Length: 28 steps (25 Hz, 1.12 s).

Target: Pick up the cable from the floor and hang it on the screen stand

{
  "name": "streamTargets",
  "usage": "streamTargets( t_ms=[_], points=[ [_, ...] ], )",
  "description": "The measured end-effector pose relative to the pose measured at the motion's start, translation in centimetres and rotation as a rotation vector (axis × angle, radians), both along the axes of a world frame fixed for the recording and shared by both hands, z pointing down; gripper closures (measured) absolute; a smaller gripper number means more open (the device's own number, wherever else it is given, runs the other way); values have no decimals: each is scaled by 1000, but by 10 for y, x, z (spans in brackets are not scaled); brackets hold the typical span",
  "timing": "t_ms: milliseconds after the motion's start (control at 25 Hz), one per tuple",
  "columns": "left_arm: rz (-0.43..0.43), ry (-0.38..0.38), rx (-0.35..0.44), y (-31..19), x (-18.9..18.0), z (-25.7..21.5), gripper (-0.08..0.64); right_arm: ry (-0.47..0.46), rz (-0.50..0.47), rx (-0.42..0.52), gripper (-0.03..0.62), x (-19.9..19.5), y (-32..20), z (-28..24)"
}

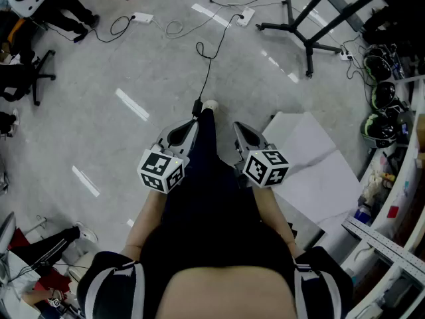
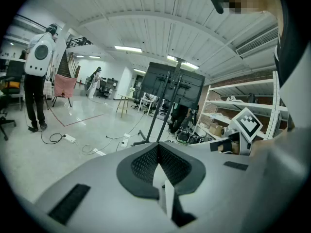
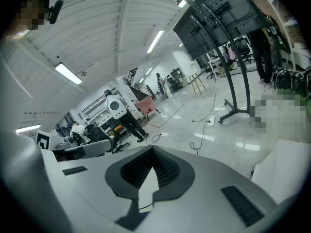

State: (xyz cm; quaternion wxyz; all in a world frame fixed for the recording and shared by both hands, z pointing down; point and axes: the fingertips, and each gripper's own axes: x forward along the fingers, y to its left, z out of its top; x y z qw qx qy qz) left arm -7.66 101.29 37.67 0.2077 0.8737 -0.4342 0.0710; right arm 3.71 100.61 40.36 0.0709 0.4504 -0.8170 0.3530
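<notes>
Left gripper (image 1: 189, 126), right gripper (image 1: 242, 133): jaws pressed together, empty.
Black cable (image 1: 208, 70) looks light, limp; pinch mid-run, it'll drape over the screen stand (image 1: 307, 40).

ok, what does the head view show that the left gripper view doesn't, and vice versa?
Head view only: the cable's plug end by the operator's shoe, and a white sheet on the floor. Left gripper view only: the screen on its stand, shelving, a standing person. Both: the stand's base and the right gripper.
</notes>
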Motion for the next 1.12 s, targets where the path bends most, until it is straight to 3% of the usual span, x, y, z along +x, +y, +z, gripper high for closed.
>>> streamTargets(
  t_ms=[280, 600, 800, 1120],
  points=[
    [36, 19, 66, 21, 15, -18, 552, 15, 21, 43, 571, 5, 39, -14],
    [58, 14, 49, 21, 31, -17, 552, 29, 6, 59, 569, -2, 32, -12],
    [54, 10, 32, -10, 34, -10, 552, 37, -16, 51, 569, -6, -3, -8],
    [43, -9, 43, -119, 40, -19, 552, 47, -24, 75, 569, 6, -112, -20]
  ],
)
